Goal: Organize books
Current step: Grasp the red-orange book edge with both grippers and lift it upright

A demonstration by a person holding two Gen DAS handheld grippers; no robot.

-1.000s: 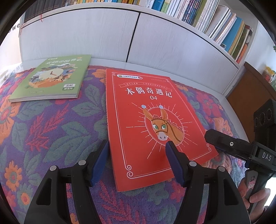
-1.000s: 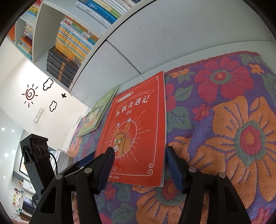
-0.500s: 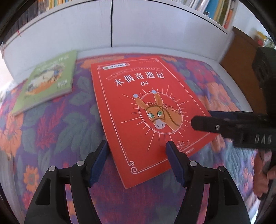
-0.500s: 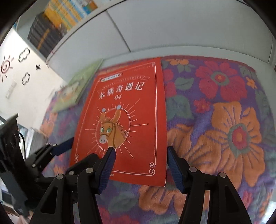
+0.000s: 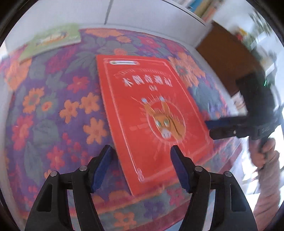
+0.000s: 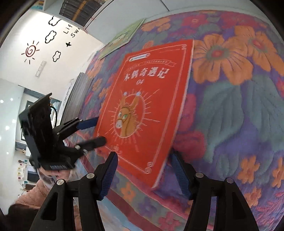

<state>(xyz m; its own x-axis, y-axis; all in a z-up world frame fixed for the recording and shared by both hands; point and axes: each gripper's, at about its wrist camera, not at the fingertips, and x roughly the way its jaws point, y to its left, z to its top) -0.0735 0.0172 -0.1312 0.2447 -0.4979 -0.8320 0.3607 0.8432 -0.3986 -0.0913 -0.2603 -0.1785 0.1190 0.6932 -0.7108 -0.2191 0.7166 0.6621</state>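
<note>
The red book [image 6: 147, 106] lies face up on the floral cloth [image 6: 239, 115] covering the surface, its near corner at the cloth's front edge. My right claw [image 6: 142, 173] straddles that corner — fingers apart, not pressing. My left claw [image 5: 142, 165] is closing, the book's lower edge between its fingers, no contact visible. A green book [image 5: 51, 40] lies well apart, near the back — below the bookshelf [image 6: 79, 10].

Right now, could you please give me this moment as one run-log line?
task: organize books | red book: flat on cloth | green book: far corner | left gripper: jaws closing, empty | right gripper: open, empty
</note>
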